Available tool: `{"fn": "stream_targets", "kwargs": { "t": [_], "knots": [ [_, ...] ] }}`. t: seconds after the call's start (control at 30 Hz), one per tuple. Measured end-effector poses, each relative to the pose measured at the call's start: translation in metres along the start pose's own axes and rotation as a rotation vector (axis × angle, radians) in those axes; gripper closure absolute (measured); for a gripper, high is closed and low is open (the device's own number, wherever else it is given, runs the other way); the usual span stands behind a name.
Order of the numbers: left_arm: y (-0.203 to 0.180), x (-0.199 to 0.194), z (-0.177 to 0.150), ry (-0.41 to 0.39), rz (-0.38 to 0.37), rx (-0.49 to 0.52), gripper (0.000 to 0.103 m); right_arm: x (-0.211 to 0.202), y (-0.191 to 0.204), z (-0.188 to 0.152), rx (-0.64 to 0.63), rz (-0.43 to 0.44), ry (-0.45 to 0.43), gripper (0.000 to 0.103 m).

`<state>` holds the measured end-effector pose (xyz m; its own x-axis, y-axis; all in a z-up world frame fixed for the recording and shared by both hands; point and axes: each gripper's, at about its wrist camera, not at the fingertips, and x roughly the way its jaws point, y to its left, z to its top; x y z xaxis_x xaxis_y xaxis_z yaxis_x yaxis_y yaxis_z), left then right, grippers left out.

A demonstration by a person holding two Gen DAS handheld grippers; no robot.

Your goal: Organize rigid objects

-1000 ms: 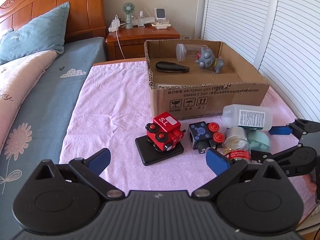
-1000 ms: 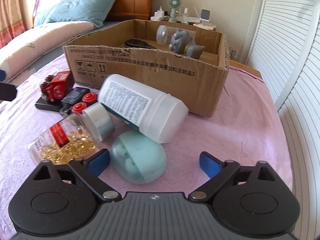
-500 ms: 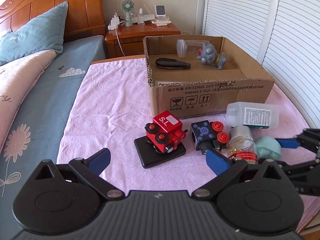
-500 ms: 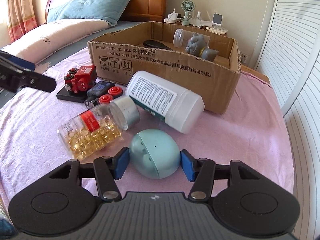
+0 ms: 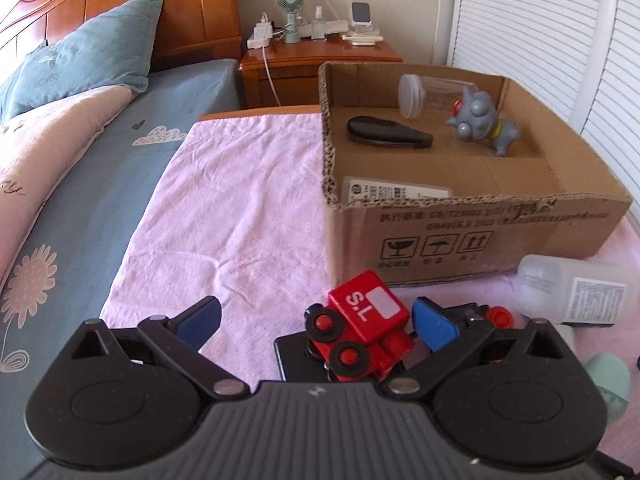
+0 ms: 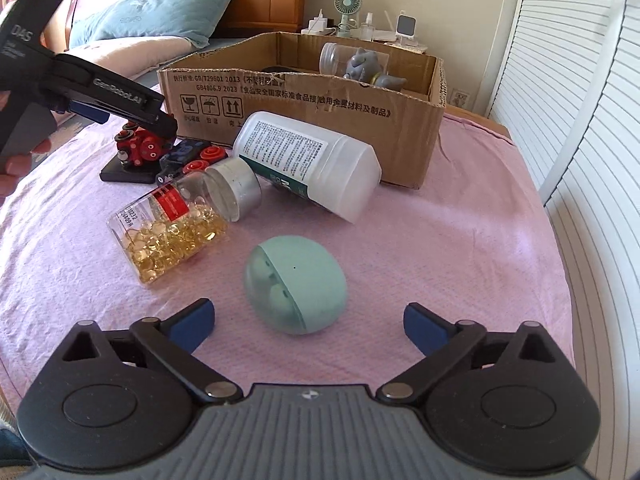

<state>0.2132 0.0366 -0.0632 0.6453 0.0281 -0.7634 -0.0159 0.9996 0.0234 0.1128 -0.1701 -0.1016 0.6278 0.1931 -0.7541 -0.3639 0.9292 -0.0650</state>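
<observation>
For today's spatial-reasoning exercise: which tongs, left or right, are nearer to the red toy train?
Left. The left tongs hang open directly over the red toy train. The right tongs sit well away from it, opening around the teal egg-shaped case.

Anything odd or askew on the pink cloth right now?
Nothing spilled. The capsule bottle and white bottle lie tipped on their sides, caps on. The red toy train sits tilted on a black pad. The cardboard box rim is torn.
</observation>
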Motion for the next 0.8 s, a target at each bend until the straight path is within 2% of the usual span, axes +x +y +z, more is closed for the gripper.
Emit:
{"fn": "stream_targets", "kwargs": {
  "t": [0.13,0.3,0.37,0.43,0.5,0.63,0.8],
  "knots": [
    [0.007,-0.007,-0.006,0.005,-0.008,-0.005,0.002,0.001,-0.002,-0.001,0.011,0.019,0.001,0.000],
    [0.007,-0.018,-0.014,-0.015,0.051,0.041,0.002,0.002,-0.002,-0.001,0.003,0.026,-0.011,0.000],
    [0.007,-0.020,-0.015,-0.021,0.047,0.042,0.006,0.002,-0.002,-0.001,0.003,0.026,-0.015,0.000],
    [0.005,-0.022,-0.015,-0.028,0.035,0.046,0.018,0.002,-0.002,-0.002,0.003,0.026,-0.019,0.000],
    [0.000,-0.024,-0.015,-0.030,0.024,0.054,0.024,0.002,-0.002,-0.003,0.002,0.027,-0.025,0.000],
    [-0.006,-0.028,-0.014,-0.021,0.020,0.071,0.024,0.001,-0.001,-0.003,0.000,0.029,-0.028,0.000],
    [-0.002,-0.052,-0.007,-0.035,0.036,0.067,0.024,0.001,-0.001,-0.006,-0.008,0.037,-0.041,0.000]
  ]
}}
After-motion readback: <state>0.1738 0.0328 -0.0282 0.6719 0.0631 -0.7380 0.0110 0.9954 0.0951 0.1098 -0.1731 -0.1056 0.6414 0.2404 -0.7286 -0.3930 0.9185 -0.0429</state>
